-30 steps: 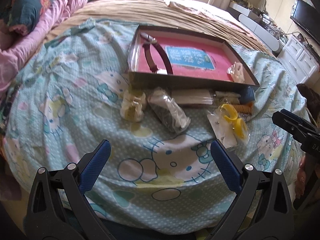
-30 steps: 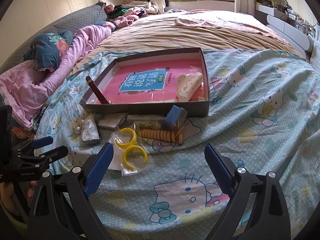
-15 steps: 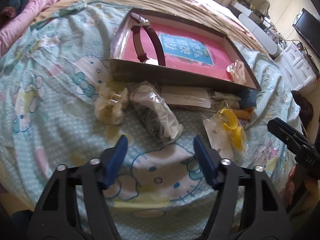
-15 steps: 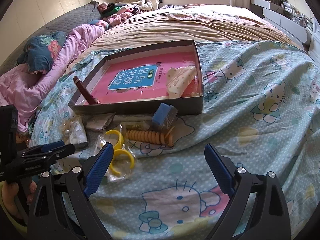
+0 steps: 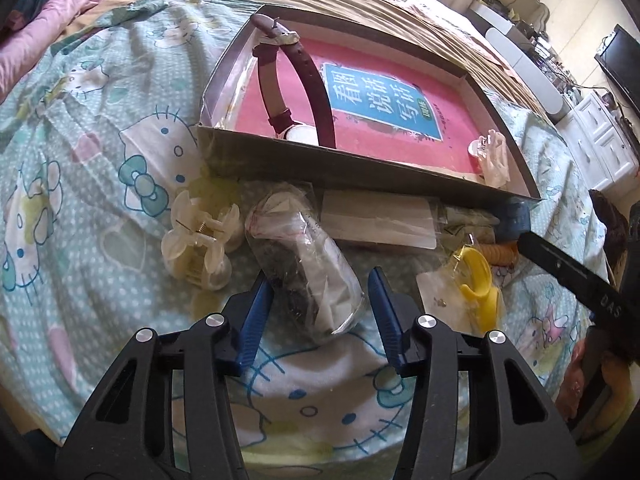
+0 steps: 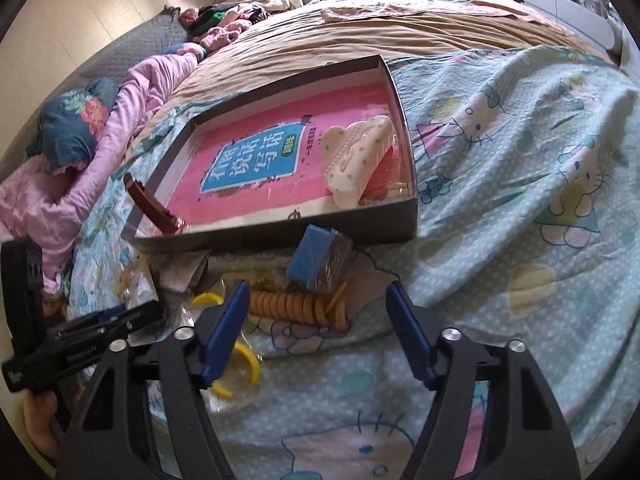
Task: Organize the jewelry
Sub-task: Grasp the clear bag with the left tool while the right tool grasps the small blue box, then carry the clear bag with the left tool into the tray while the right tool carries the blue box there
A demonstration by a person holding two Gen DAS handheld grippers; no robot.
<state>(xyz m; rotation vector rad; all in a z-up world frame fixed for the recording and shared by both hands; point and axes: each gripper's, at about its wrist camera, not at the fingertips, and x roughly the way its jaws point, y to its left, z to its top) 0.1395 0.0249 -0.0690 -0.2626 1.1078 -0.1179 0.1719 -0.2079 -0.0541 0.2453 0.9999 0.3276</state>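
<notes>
Contents of the clear bag [image 5: 308, 268] stay unreadable — left hand-held gripper [image 5: 320, 300] narrowing around it, grip uncertain.

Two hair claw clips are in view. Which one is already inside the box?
The white dotted claw clip, lying in the box on the pink book. The translucent cream claw clip lies outside on the bedsheet.

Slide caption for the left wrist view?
Left gripper, jaws just closing, straddles a clear bagged item before the tray.

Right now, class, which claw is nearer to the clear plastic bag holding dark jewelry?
Left. The left claw straddles the clear plastic bag, its jaws having just been closing, pads not yet pressing. The right claw hovers by the orange coil.
</notes>
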